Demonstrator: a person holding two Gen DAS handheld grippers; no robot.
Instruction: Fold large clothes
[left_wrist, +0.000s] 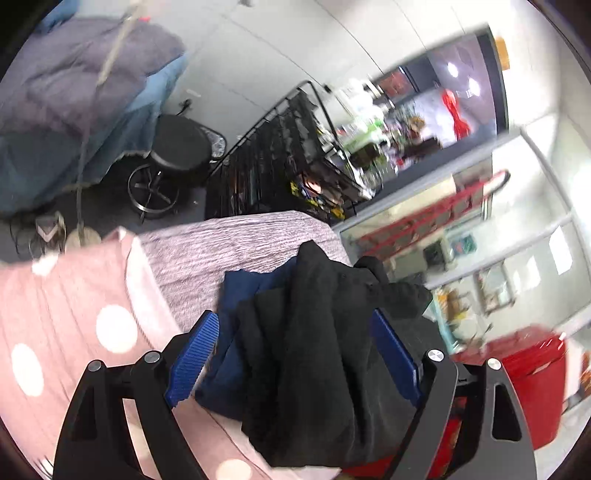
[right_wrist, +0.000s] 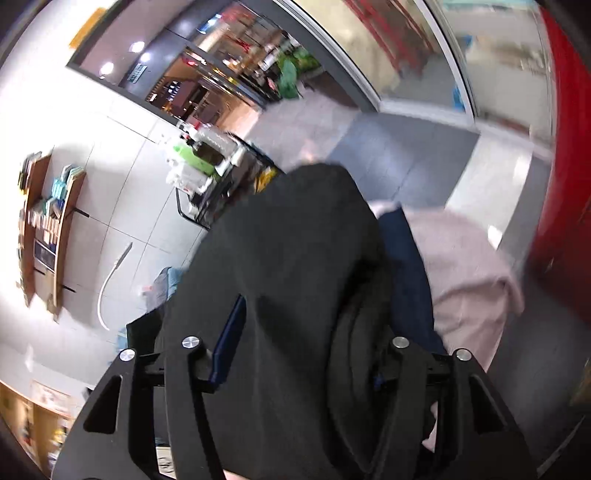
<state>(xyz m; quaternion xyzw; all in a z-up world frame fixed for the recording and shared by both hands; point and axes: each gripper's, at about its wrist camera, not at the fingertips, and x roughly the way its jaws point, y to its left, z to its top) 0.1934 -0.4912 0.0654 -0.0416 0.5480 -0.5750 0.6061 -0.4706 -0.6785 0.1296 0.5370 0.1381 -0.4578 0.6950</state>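
Left gripper (left_wrist: 295, 354): I see it wide, black garment (left_wrist: 314, 350) lying loose between its fingers.
Right gripper (right_wrist: 306, 343): spread, black cloth draped between; contact unclear.

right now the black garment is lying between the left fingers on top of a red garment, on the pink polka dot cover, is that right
Not quite: the garment under the black garment is navy blue, not red. The left wrist view shows it. The rest holds: the black garment lies between the left fingers, above the pink polka dot cover.
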